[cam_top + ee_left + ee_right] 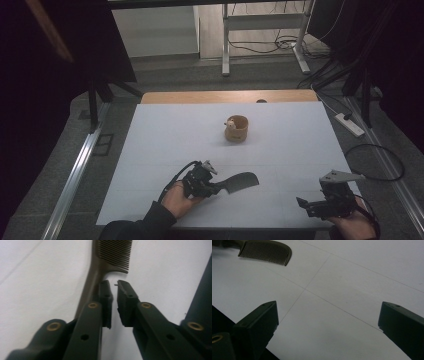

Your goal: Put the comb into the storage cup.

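- Comb (239,181), dark brown, lies flat on the white counter (165,140) near the front edge, left of centre; its toothed head points right and its handle runs back toward the left tongs (216,189).
- Left tongs sit at the comb's handle. In the left gripper view the jaws stand narrow with a slim gap between them, and the handle (88,287) passes along the outer side of one jaw rather than through the gap, so nothing is clamped.
- Right tongs (303,204) rest low at the near right corner of the counter, well apart from the comb. Their jaws stand wide, with bare counter between them.
- In the right gripper view the comb (265,251) shows far off at the upper left, teeth facing the camera.
- Small round wooden cup (236,128) with a pale little thing in it stands farther back, near the counter's middle.
- No brand, label or writing can be read on the comb, the cup or the tongs.
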### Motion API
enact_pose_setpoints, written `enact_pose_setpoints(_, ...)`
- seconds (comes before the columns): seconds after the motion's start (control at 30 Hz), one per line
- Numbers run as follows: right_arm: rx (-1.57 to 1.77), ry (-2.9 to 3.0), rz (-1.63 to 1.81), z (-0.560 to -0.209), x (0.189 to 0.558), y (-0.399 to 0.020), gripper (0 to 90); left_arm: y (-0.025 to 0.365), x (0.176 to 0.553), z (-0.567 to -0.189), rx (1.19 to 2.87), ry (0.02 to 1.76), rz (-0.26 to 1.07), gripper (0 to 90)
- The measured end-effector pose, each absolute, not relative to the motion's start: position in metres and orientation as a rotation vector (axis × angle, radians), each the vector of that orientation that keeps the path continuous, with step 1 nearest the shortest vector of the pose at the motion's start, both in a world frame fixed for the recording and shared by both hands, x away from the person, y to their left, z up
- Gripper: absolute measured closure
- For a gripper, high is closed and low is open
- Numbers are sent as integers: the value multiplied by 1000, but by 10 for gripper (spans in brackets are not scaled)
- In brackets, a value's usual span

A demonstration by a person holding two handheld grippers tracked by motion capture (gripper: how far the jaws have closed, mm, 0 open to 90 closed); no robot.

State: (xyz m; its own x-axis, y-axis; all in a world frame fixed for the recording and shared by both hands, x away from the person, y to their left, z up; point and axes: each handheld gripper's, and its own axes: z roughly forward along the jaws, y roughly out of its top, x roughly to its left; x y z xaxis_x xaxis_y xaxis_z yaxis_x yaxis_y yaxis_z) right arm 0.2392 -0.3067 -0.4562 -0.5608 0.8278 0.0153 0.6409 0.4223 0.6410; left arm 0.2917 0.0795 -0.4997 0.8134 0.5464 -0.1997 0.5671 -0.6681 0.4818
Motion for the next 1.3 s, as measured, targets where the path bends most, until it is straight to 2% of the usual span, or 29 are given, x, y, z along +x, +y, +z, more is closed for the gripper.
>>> enact_pose_setpoints(0.3, 1271, 2378, 873, -456, 239, -307, 33, 92, 296, -496, 2422, 868, -23, 491)
enact_pose_setpoints(0.77, 1271, 2377, 873, -456, 239, -307, 33, 101, 302, -496, 2408, 873, -23, 95)
enact_pose_setpoints(0.93, 1271, 2377, 873, -456, 239, -307, 33, 103, 302, -496, 2420, 861, -22, 1)
enact_pose_setpoints(1.3, 1271, 2381, 871, -456, 239, -307, 33, 101, 302, -506, 2476, 828, 20, 0)
